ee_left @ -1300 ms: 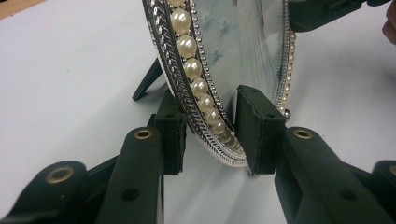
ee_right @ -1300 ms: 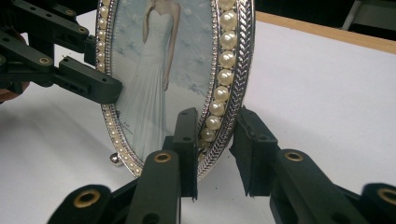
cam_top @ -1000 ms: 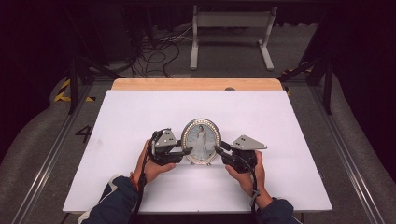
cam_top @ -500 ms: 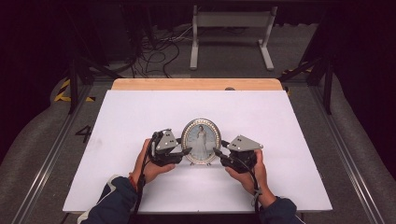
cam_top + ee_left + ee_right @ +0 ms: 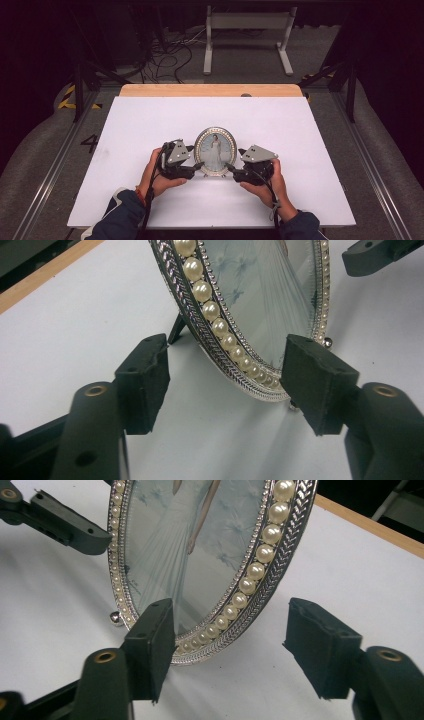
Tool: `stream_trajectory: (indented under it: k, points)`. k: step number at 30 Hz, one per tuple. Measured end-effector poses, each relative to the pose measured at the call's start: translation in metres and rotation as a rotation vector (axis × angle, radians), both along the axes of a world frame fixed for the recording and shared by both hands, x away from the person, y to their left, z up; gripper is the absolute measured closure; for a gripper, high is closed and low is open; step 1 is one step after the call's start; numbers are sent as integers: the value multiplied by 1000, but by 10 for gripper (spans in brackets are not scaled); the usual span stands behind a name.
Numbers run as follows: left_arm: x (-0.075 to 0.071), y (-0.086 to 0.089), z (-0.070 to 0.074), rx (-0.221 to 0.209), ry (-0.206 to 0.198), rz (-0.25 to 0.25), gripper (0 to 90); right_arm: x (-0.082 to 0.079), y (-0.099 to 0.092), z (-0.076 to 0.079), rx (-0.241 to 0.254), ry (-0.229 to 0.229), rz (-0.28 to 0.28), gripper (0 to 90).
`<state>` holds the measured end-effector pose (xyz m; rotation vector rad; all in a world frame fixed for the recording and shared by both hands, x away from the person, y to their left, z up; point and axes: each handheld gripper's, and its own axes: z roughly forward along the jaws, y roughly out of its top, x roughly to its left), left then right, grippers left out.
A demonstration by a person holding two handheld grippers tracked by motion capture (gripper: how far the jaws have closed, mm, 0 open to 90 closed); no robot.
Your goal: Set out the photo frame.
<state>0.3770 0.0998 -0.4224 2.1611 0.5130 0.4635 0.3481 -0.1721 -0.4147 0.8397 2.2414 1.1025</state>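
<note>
oval pearl-rimmed picture frame (image 5: pixel 215 151) stands upright on its rear strut near the front middle of the white worktop (image 5: pixel 150 120). left claw (image 5: pixel 199 165) and right claw (image 5: pixel 229 167) have just been opening; both are released, with the rim's lower edge between their pads, untouched. risk: a pad clipping the rim on withdrawal could tip the frame.

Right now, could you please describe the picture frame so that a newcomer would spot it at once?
On the white table, look near the front edge. The picture frame stands upright between the left gripper and right gripper. It is a silver oval rimmed with pearls, holding a portrait of a figure in a pale gown.
</note>
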Motion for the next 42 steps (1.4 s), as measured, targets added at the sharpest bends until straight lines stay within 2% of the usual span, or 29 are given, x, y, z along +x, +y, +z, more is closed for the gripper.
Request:
stream_trajectory:
  k: [3, 6, 9, 14, 17, 24, 26, 29, 36, 39, 42]
  points:
    - [0, -1, -1, 32, 2, 2, 278, 0, 1, 0, -21, 0, 5, 270]
    - [0, 0, -2, 29, 7, 9, 210, -1, 2, -1, -40, -7, 7, 229]
    - [0, 1, -3, 18, 10, 14, 146, 0, 2, -1, -33, 3, 19, 163]
    - [-1, 3, -6, 20, 34, -8, 73, 1, 0, -3, -12, 27, 37, 79]
    - [-2, 4, -6, 19, 27, -29, 53, 1, 0, -5, -29, 25, 31, 46]
    - [-4, 5, -6, 32, 2, -17, 59, 1, 0, -7, -62, 19, 15, 77]
    - [-4, 6, -6, 44, -4, -7, 65, 2, -2, -7, -75, 35, 15, 99]
    - [-6, 9, -5, 46, -6, -4, 70, 1, -5, -8, -72, 33, 5, 105]
    - [-9, 17, -4, 33, -9, 1, 77, -1, -7, -5, -79, 14, 10, 111]
    - [-12, 22, -2, 52, -29, 3, 77, -5, -9, -4, -99, -5, 7, 112]
    - [-14, 25, -1, 50, -26, 5, 77, -7, -13, -4, -107, -13, 0, 112]
